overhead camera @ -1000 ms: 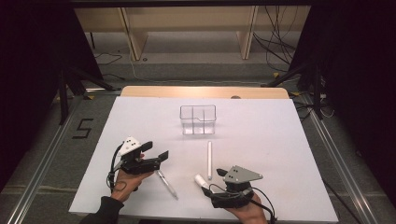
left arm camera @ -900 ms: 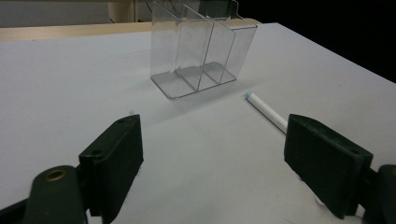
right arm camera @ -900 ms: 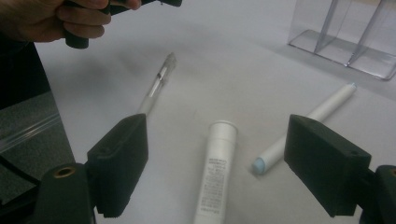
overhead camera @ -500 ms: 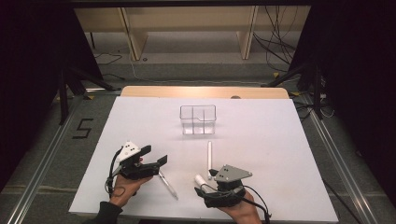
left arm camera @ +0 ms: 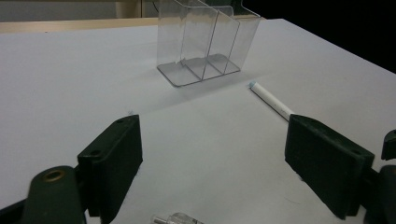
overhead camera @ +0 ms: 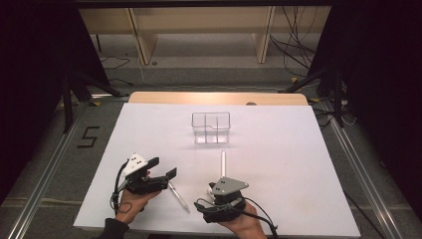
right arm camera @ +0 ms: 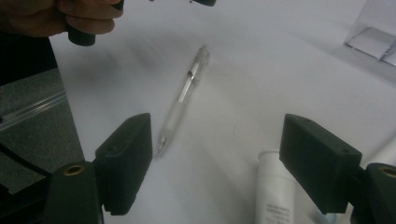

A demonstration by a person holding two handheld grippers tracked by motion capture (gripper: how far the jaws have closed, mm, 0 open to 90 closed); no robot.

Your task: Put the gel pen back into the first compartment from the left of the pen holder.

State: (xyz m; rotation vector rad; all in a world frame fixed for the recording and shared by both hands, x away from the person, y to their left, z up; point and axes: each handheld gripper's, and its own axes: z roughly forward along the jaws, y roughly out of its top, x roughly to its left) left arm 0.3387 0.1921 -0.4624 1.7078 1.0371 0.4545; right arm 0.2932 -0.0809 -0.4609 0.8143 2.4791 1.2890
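Right tongs (right arm camera: 217, 163) astride white tube (right arm camera: 275, 196)

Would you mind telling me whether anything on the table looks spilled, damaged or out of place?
Nothing stands out. The clear organizer stands upright and empty, while the clear pen, white pen and white tube lie loose on the white table, all seemingly intact.

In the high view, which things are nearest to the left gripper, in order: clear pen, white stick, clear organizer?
From the left gripper:
1. Clear pen, just beside its jaws, toward the near edge.
2. White stick, mid-table, to the right.
3. Clear organizer, farthest, toward the table's back.
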